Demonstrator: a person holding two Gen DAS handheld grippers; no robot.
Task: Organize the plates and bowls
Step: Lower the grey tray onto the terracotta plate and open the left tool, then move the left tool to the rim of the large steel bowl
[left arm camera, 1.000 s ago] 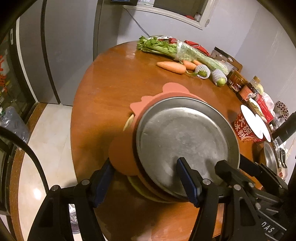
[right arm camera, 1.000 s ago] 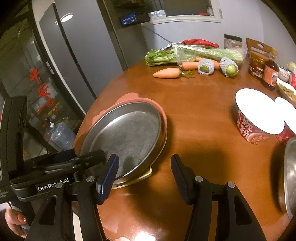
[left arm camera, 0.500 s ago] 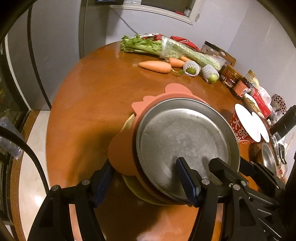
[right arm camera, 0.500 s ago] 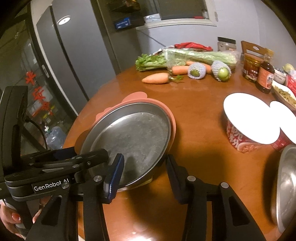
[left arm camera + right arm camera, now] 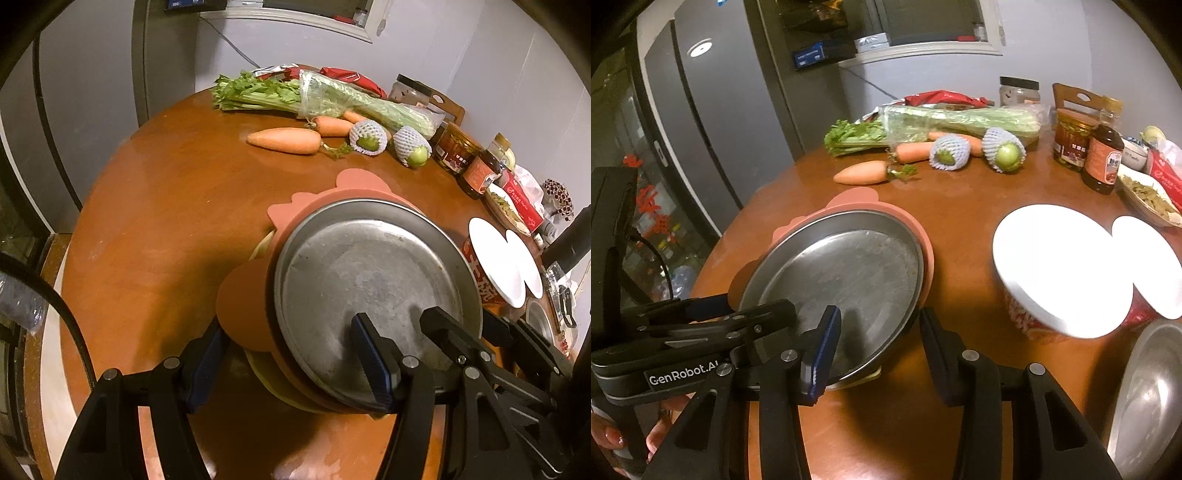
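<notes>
Left wrist view looks down on a stack at the near edge of the round wooden table (image 5: pixel 155 206): a steel plate (image 5: pixel 369 288) sits on a pink silicone mat (image 5: pixel 243 306), with a pale yellow plate (image 5: pixel 269 384) showing beneath. The left gripper (image 5: pixel 291 369) straddles the stack's near rim — one of its fingers (image 5: pixel 371 363) lies over the steel plate, the other sits outside the mat; whether they pinch the stack, I cannot tell.

The right gripper (image 5: pixel 879 339) reaches in from the stack's other side. Its fingers are closing with the steel plate's rim between them — the left one over the plate, the right one (image 5: pixel 936 343) outside the rim, not visibly pressing. Carrots (image 5: pixel 284 140), celery (image 5: pixel 317 96), jars and white-lidded noodle bowls (image 5: pixel 1060 269) crowd the far side.
</notes>
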